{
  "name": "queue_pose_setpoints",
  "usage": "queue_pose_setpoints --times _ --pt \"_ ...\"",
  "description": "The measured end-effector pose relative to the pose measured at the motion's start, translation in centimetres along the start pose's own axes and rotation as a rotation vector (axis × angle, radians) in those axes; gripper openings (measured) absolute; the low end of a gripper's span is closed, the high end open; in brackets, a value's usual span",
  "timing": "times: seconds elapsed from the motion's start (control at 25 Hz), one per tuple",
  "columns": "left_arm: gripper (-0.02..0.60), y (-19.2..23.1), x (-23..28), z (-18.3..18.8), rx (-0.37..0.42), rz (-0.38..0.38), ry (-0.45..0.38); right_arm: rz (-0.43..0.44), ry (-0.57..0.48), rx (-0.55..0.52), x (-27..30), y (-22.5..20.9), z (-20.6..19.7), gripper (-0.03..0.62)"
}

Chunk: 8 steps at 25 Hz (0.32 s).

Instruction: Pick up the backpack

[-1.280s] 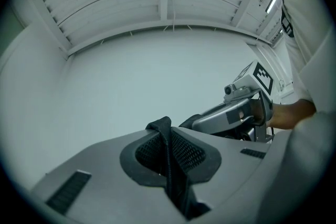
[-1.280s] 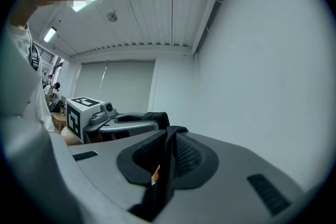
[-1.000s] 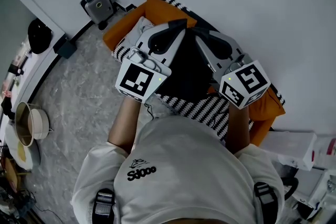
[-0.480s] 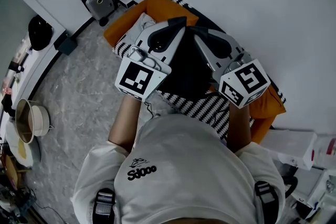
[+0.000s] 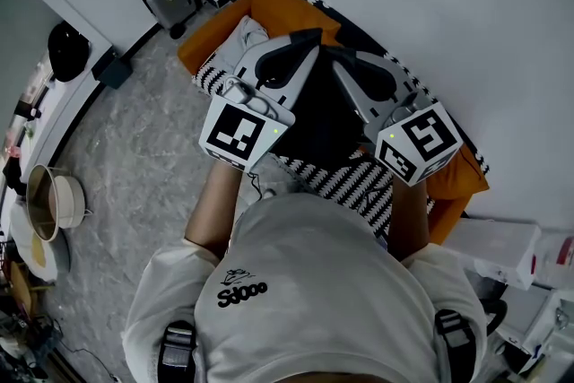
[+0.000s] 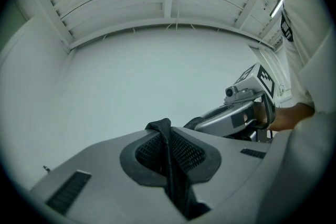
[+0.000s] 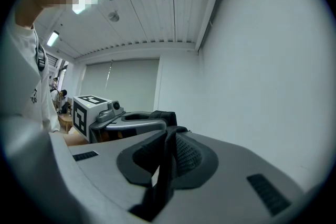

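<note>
The black backpack point(image 5: 320, 117) hangs between my two grippers, above an orange seat. My left gripper point(image 5: 308, 39) points up and right in the head view and is shut on a black mesh strap point(image 6: 169, 157) of the backpack. My right gripper point(image 5: 330, 56) points up and left, close to the left one, and is shut on another black strap point(image 7: 164, 162). In the left gripper view the right gripper point(image 6: 234, 115) shows just beyond the left gripper point(image 6: 167, 128). The right gripper view shows the left gripper point(image 7: 123, 122) beside the right gripper point(image 7: 168, 134). Most of the backpack's body is hidden behind the grippers.
An orange seat point(image 5: 224, 27) with a black-and-white striped cover point(image 5: 345, 184) stands against the white wall. A small grey wheeled case point(image 5: 169, 0) stands at the wall's foot. A metal pot point(image 5: 52, 202) sits at the left, white boxes point(image 5: 498, 251) at the right.
</note>
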<state>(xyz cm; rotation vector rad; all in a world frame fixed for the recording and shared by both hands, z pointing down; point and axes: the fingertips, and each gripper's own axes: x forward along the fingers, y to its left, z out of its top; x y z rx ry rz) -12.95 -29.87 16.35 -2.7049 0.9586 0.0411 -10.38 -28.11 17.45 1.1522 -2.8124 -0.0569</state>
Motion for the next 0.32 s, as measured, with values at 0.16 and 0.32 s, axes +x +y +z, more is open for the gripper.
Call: queue_pose_setpoints --times 0.16,0.32 --pt "0.043 -0.31 0.20 -0.27 -0.004 0.000 0.005 0.008 0.003 0.003 -0.13 -0.15 -0.39 0.058" --pt "0.043 -0.37 0.18 -0.32 -0.005 0.001 0.010 0.009 0.006 0.007 -0.13 -0.10 -0.44 0.058"
